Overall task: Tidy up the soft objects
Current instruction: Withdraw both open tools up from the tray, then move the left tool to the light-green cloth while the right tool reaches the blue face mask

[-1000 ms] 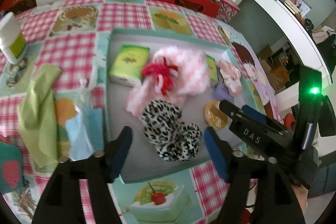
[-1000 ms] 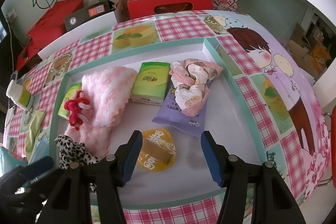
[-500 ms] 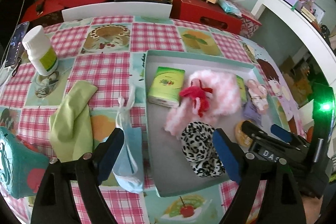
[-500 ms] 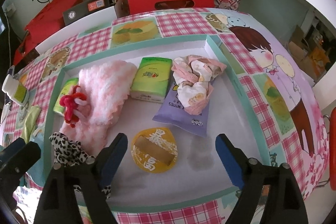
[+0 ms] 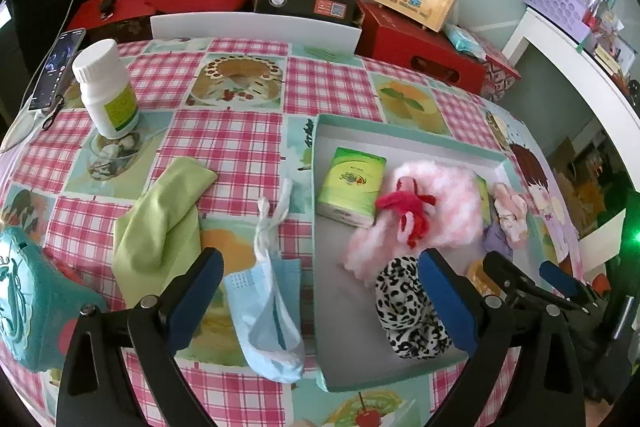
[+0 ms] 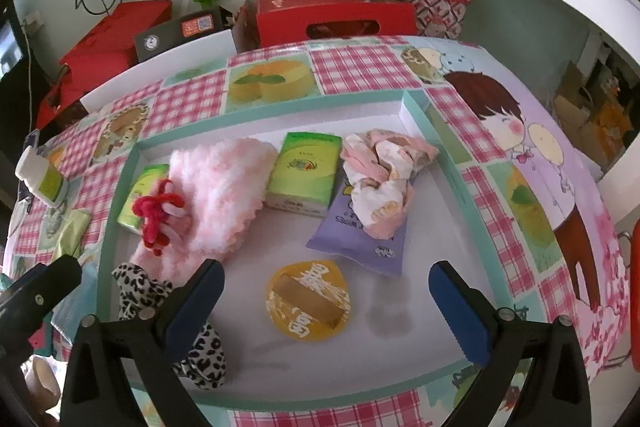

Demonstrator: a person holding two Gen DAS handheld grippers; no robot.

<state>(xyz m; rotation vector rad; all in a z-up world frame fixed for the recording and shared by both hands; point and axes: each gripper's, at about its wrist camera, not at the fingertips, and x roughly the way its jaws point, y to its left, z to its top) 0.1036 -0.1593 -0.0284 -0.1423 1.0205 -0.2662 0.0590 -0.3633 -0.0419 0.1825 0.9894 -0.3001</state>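
Both grippers have spread since a second ago, and the left gripper [image 5: 318, 297] has swung off the leopard-print scrunchie [image 5: 408, 309] toward the blue face mask [image 5: 268, 311]. Its jaws are opening, nothing pinched, angled steeply down over the tray's [image 5: 320, 131] left rim. Likewise tilted, the right gripper [image 6: 326, 297] is opening over the yellow round packet [image 6: 308, 301] (untouched). Inside the tray: two green tissue packs, one pink fluffy cloth [image 6: 218, 187], one scrunchie. Outside: one mask, one green cloth [image 5: 160, 223].

Lived-in home, cartoon tablecloth [image 5: 224, 143], stacked gift boxes [image 6: 332, 17]
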